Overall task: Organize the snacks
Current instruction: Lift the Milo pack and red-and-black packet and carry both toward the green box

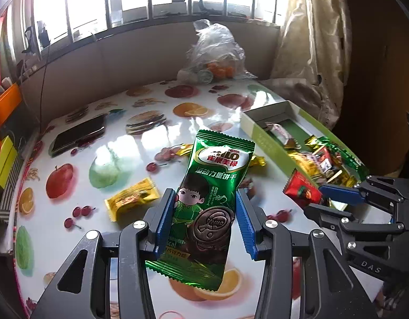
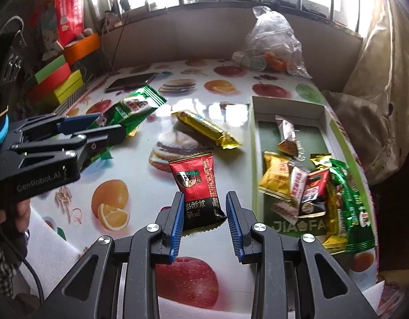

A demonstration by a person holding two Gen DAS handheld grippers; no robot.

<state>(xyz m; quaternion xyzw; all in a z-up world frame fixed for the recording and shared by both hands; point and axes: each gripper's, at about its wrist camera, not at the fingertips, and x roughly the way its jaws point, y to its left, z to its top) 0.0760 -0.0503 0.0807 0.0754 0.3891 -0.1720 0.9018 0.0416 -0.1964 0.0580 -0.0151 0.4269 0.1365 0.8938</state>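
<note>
Glossy fruit-print table point(image 2: 140, 175) carries an open green box point(image 2: 253, 143) at right, half full of snack packs. Clear plastic bag point(image 1: 217, 50) sits at far edge, dark phone point(image 1: 78, 135) far left. Gold bar point(image 2: 207, 130) and yellow pack point(image 1: 132, 196) lie loose btwn. Left gripper point(image 1: 205, 218) clamps the green Milo pack point(image 1: 209, 199), lifted off table. Right gripper point(image 2: 205, 223) pinches the red-black pack point(image 2: 199, 186), just beside box.

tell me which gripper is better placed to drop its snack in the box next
Right. The right gripper holds the red and black snack packet just beside the green box, which lies to its right. The left gripper, holding the green Milo biscuit packet, is farther away across the table.
</note>
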